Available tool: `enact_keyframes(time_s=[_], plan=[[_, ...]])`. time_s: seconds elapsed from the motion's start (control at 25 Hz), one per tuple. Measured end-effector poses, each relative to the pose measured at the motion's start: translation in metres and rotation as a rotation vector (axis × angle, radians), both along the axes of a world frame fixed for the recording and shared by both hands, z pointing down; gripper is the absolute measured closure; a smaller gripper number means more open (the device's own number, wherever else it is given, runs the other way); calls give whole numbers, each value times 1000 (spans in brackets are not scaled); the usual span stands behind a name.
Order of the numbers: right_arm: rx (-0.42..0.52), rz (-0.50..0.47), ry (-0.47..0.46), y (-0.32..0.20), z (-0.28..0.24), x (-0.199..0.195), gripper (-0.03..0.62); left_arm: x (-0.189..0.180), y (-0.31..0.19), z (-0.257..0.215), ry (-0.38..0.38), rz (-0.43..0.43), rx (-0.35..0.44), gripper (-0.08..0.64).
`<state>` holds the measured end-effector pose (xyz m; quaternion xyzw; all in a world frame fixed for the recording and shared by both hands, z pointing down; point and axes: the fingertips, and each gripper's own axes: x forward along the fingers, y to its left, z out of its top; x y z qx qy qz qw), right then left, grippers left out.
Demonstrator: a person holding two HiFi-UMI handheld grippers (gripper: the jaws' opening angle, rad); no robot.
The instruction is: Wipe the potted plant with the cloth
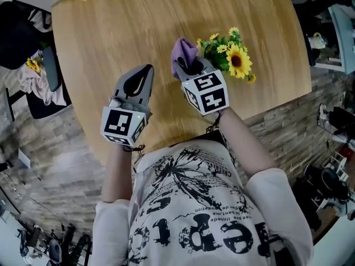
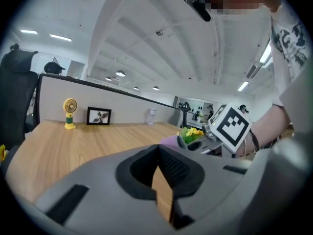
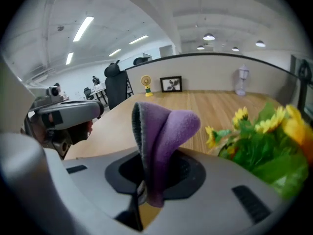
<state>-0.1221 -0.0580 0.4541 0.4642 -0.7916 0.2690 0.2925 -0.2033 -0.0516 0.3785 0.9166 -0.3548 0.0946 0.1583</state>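
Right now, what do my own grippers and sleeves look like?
Both the left hand-held gripper and the right hand-held gripper are grey moulded shells with black ribbed pads inside. Each carries a white cube with black square markers. The person wears a white shirt with black print and loose pale sleeves.

Right tool [image 3: 146, 190] pinches purple cloth [image 3: 164, 136] (flowers [image 3: 259, 141] beside).
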Motion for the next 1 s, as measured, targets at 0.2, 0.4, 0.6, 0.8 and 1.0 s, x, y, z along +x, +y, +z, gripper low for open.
enact_keyframes(time_s=[0.2, 0.4, 0.6, 0.8, 1.0], plan=[[-152, 170, -58, 5, 33, 13, 515, -2, 2, 9, -7, 9, -1, 557], [-207, 268, -118, 1, 42, 17, 515, 7, 6, 17, -11, 56, -7, 557], [-251, 359, -192, 5, 49, 26, 515, 12, 6, 23, -12, 83, -14, 557], [-282, 404, -218, 19, 59, 43, 511, 16, 7, 30, -21, 99, -26, 557], [-292, 431, -232, 35, 59, 59, 502, 26, 12, 30, -25, 118, -29, 557]])
